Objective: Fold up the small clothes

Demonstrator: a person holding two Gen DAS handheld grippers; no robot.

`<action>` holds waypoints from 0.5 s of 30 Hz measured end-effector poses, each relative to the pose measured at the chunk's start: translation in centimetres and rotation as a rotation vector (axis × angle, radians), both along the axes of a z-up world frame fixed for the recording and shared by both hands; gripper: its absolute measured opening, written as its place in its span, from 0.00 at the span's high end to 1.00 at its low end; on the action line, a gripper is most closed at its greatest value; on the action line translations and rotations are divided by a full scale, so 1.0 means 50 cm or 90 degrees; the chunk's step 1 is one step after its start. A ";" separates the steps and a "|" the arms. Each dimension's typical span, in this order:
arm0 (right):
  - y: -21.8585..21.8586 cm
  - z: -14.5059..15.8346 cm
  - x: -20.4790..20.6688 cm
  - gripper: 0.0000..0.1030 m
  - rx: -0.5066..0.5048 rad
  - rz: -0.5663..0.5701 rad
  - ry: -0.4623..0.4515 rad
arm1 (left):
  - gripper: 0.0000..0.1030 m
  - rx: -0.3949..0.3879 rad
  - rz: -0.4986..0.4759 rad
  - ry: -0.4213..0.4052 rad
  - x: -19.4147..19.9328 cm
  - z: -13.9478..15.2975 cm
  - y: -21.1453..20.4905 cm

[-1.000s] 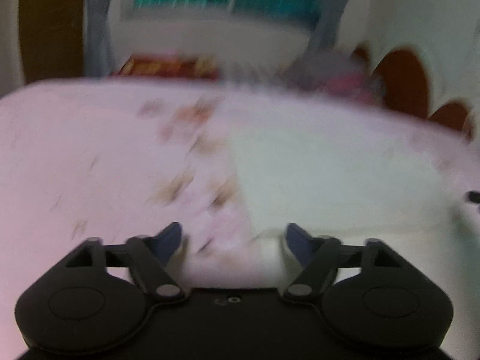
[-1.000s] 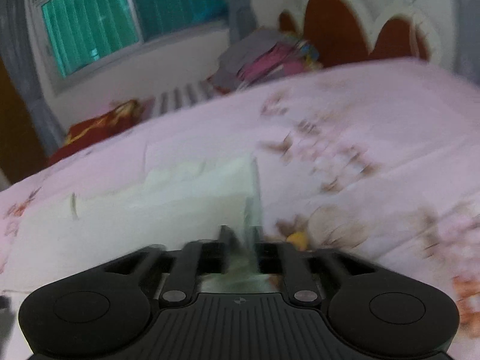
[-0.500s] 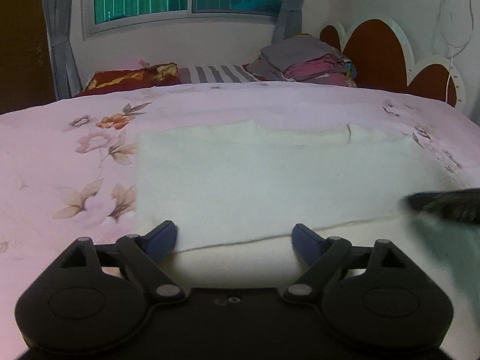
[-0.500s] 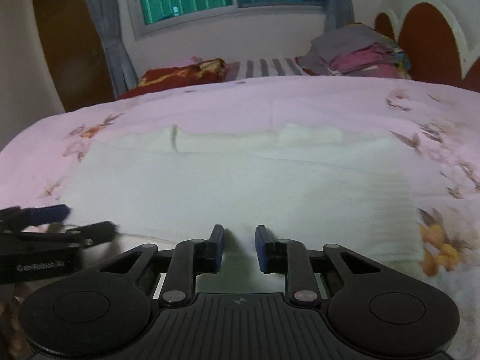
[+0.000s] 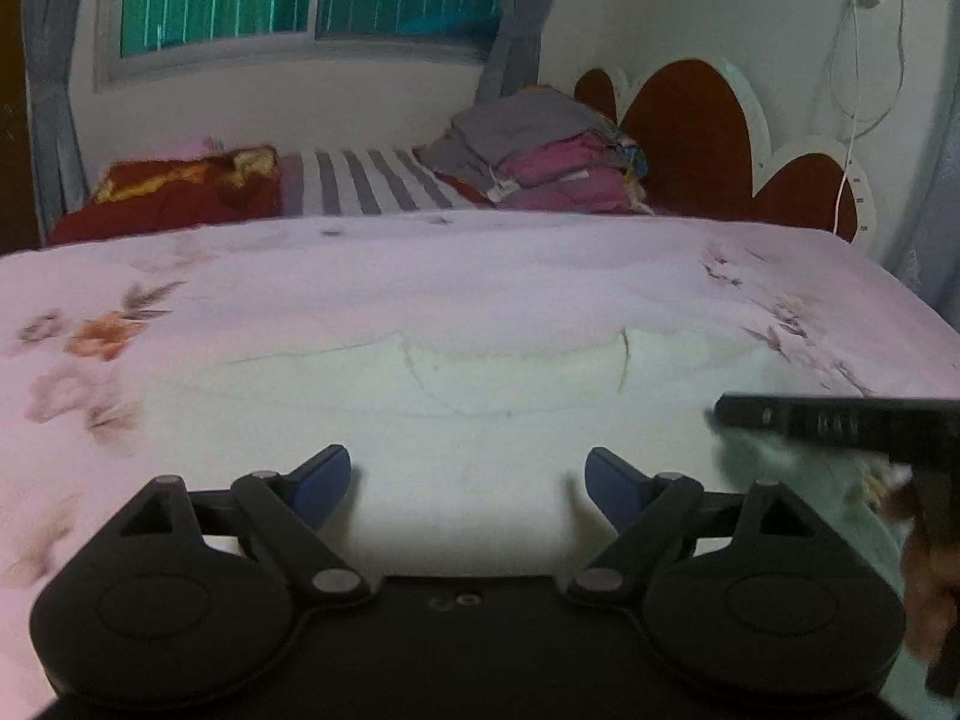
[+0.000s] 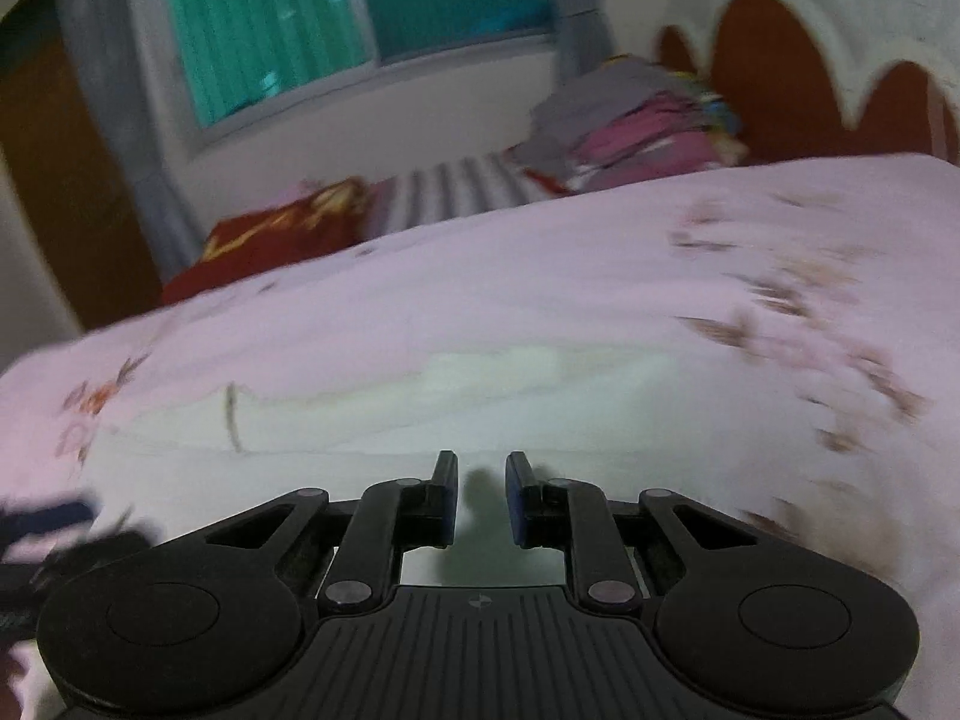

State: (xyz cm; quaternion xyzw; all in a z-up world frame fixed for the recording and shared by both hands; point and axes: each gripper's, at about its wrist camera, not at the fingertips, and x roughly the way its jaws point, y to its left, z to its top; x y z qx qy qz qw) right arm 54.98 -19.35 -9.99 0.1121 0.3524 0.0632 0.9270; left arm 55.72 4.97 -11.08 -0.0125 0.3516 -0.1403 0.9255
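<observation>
A white cloth (image 5: pixel 468 396) lies flat and folded on the pink flowered bed sheet (image 5: pixel 420 276). My left gripper (image 5: pixel 468 477) hovers over its near part, wide open, with nothing between its blue pads. The right gripper's fingers (image 5: pixel 840 423) reach in from the right of this view, over the cloth's right end. In the right wrist view the right gripper (image 6: pixel 482 480) stands over the white cloth (image 6: pixel 420 426), its jaws a narrow gap apart with nothing between them. The left gripper (image 6: pixel 48 516) is a dark blur at the left edge.
At the bed's far side are a stack of folded clothes (image 5: pixel 540 150), a striped pillow (image 5: pixel 360 180) and a red pillow (image 5: pixel 180 192). The red headboard (image 5: pixel 690 132) stands at the back right. A hand (image 5: pixel 924 588) shows at the right edge.
A second ago the right gripper pinched the cloth's edge; it has let go and its jaws now stand narrowly apart. The left gripper has shifted from the cloth's left edge to its middle.
</observation>
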 end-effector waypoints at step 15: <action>-0.076 -0.060 0.031 0.83 -0.062 -0.065 0.028 | 0.16 0.035 0.064 0.027 0.094 -0.047 0.148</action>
